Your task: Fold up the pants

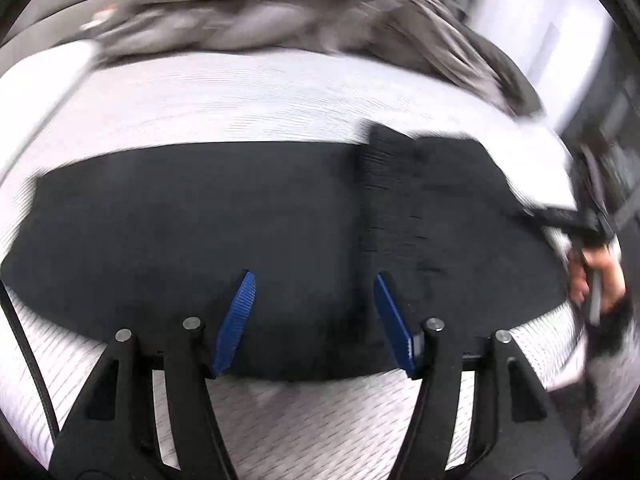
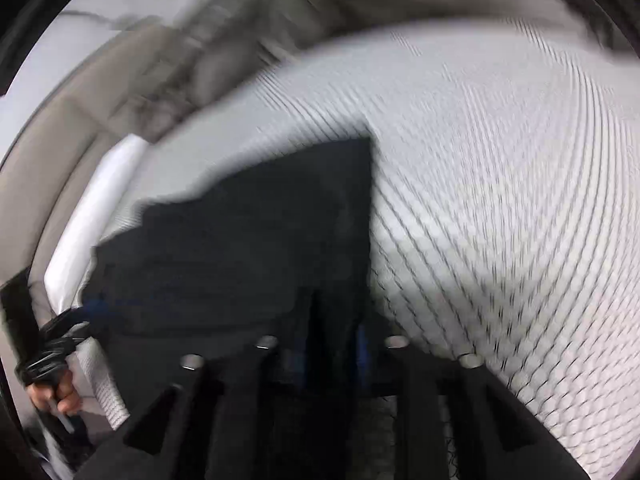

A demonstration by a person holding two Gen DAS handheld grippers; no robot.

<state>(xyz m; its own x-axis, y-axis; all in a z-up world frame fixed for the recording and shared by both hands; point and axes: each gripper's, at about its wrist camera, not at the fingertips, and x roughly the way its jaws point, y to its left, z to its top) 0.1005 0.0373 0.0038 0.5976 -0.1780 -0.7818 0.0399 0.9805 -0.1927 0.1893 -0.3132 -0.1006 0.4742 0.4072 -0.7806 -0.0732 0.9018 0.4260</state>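
Observation:
Black pants (image 1: 200, 220) lie spread flat across a white patterned mattress (image 1: 240, 100). My left gripper (image 1: 313, 276) hovers over their near edge, open, its blue pads (image 1: 236, 320) wide apart with nothing between them. A ribbed band of the pants (image 1: 390, 184) runs across the fabric right of centre. At the right edge my right gripper (image 1: 536, 212), carried by a hand (image 1: 600, 276), meets the pants' far end. In the right wrist view the pants (image 2: 260, 240) drape over the right gripper (image 2: 330, 344), whose jaws are closed on a fold of black fabric that hides most of the pads.
A crumpled grey blanket (image 1: 240, 20) is heaped along the far side of the mattress. Bare mattress (image 2: 500, 200) stretches to the right of the pants. The other hand (image 2: 56, 396) and its cable sit at the lower left of the right wrist view. Both views are motion-blurred.

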